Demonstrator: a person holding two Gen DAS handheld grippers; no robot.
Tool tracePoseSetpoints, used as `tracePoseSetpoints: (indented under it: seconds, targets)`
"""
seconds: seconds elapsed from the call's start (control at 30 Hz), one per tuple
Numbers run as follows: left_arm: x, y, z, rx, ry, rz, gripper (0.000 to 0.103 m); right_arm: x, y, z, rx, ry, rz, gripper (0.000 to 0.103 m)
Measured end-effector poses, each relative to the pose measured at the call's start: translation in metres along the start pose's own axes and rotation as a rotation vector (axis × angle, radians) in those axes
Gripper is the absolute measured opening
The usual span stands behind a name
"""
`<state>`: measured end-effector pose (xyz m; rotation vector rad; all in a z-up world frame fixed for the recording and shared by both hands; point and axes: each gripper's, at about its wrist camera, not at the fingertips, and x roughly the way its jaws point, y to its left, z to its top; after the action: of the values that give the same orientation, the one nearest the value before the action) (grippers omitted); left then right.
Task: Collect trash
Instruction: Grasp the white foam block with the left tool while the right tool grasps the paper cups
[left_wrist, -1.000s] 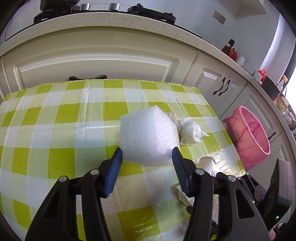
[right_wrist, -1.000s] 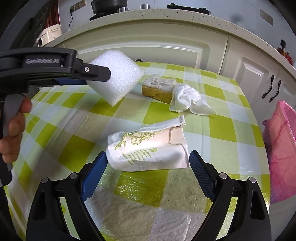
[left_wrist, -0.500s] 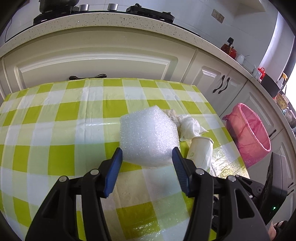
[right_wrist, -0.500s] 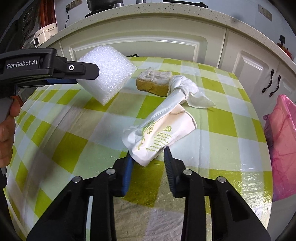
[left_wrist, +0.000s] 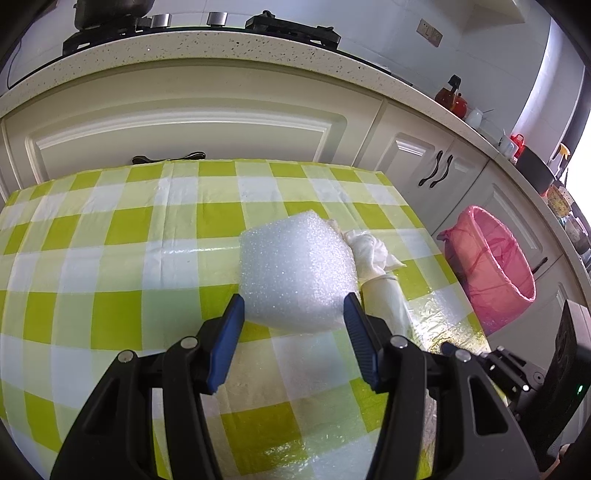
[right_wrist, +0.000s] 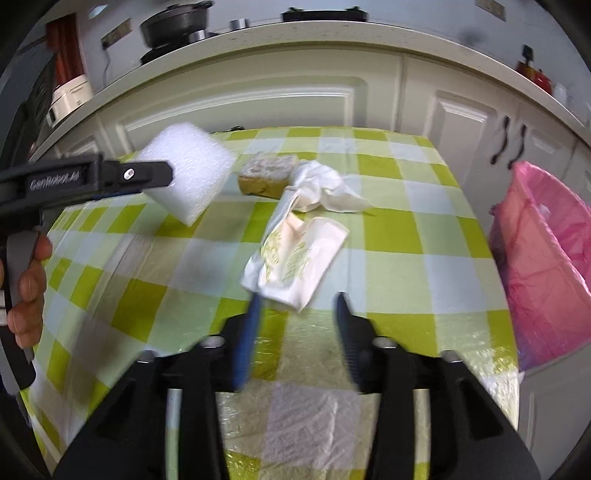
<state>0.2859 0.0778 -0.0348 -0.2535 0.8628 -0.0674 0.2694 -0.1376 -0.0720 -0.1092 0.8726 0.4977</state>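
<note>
My left gripper (left_wrist: 293, 314) is shut on a white foam block (left_wrist: 295, 273), held above the green-checked table; it also shows in the right wrist view (right_wrist: 188, 173). My right gripper (right_wrist: 295, 306) is shut on a white paper bag with green print (right_wrist: 295, 258), lifted off the table and hanging tilted; the image is blurred. The bag's end shows in the left wrist view (left_wrist: 386, 299). A crumpled white tissue (right_wrist: 325, 186) and a yellow sponge-like lump (right_wrist: 267, 175) lie on the table behind the bag.
A pink-lined trash bin (right_wrist: 550, 258) stands on the floor right of the table (right_wrist: 391, 236); it also shows in the left wrist view (left_wrist: 487, 266). White kitchen cabinets (left_wrist: 184, 125) and a countertop run behind the table.
My right gripper closed on the paper bag and lifted it, and the bag now hangs tilted. My left gripper kept holding the foam block almost unmoved.
</note>
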Motion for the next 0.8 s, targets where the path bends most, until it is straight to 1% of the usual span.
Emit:
tracePoseSetpoints:
  seconds: [0.03, 0.1, 0.17, 0.33, 0.43, 0.5, 0.6, 0.63, 0.67, 0.8]
  targets:
    - [-0.001, 0.000, 0.000, 0.001, -0.001, -0.001, 0.053, -0.005, -0.004, 0.001, 0.031, -0.019, -0.009, 0.079]
    - [-0.001, 0.001, 0.001, 0.000, -0.004, -0.002, 0.053, -0.012, -0.005, 0.005, 0.048, -0.043, -0.011, 0.080]
    - [-0.002, 0.001, 0.002, 0.001, -0.007, -0.003, 0.053, -0.013, -0.005, 0.009, 0.072, -0.048, -0.026, 0.080]
    - [-0.006, 0.002, 0.005, 0.000, -0.017, -0.003, 0.053, 0.003, 0.000, 0.025, 0.117, -0.026, -0.052, 0.080]
    - [-0.008, 0.004, 0.006, 0.001, -0.021, 0.002, 0.053, 0.017, 0.004, 0.030, 0.127, 0.000, -0.073, 0.070]
    - [-0.010, 0.007, 0.007, -0.002, -0.024, 0.005, 0.053, 0.029, 0.003, 0.032, 0.136, 0.027, -0.088, 0.067]
    - [-0.012, 0.010, 0.008, -0.004, -0.027, 0.008, 0.053, 0.041, 0.004, 0.031, 0.131, 0.060, -0.094, 0.056]
    - [-0.013, 0.010, 0.007, -0.004, -0.027, 0.009, 0.053, 0.045, 0.004, 0.030, 0.128, 0.072, -0.088, 0.046]
    - [-0.013, 0.010, 0.007, -0.004, -0.027, 0.009, 0.053, 0.047, 0.004, 0.029, 0.125, 0.078, -0.085, 0.040]
    - [-0.013, 0.009, 0.007, 0.001, -0.025, 0.011, 0.053, 0.039, 0.003, 0.026, 0.112, 0.055, -0.072, 0.039]
